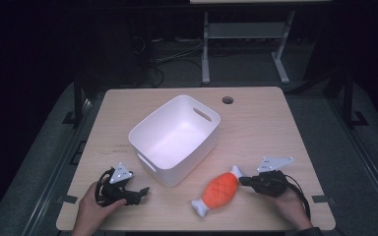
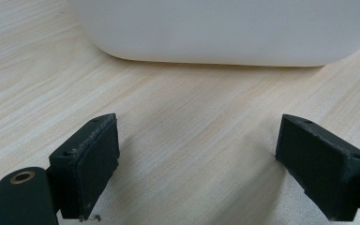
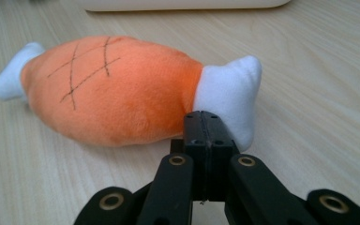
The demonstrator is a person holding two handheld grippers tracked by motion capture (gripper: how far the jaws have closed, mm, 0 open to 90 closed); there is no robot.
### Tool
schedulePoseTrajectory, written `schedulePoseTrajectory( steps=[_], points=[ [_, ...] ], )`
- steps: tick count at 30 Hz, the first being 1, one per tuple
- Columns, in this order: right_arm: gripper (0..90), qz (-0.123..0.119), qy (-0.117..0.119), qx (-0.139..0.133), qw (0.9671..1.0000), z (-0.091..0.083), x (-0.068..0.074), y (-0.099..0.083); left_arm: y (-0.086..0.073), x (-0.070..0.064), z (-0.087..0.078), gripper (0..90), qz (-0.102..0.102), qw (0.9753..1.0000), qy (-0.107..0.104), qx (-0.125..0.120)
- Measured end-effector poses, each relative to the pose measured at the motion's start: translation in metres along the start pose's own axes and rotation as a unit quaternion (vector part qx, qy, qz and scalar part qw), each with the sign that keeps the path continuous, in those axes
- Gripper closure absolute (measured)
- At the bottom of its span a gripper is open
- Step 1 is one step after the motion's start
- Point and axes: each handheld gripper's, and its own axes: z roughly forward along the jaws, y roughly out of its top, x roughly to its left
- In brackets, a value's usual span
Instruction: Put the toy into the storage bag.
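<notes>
An orange plush drumstick [image 1: 221, 191] with white ends lies on the wooden table [image 1: 266, 128] at the front right. My right gripper [image 1: 243, 180] is shut, its tips against the toy's nearer white end. In the right gripper view the jaws are pressed together at my right gripper [image 3: 206, 123], directly in front of that white end of the drumstick [image 3: 117, 89], and nothing shows between them. A white bin [image 1: 187, 162] stands in the middle. My left gripper [image 1: 139, 194] rests at the front left, open and holding nothing. The left gripper view has my left gripper [image 2: 199, 164] facing the bin's wall [image 2: 225, 33].
A round cable hole [image 1: 227, 100] sits near the table's far edge. Beyond the table, on the dark floor, stand the white legs of another desk [image 1: 205, 49]. Bare wood lies between the two grippers along the front edge.
</notes>
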Motion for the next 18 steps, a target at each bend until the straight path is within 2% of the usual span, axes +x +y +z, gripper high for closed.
schedulePoseTrajectory(
  steps=[18],
  points=[
    [89.5,-0.013,-0.008,0.001,0.9999,0.022,-0.007,0.028,0.000,0.000,0.000,12.8,0.000,1.0000,0.000,0.001]
  ],
)
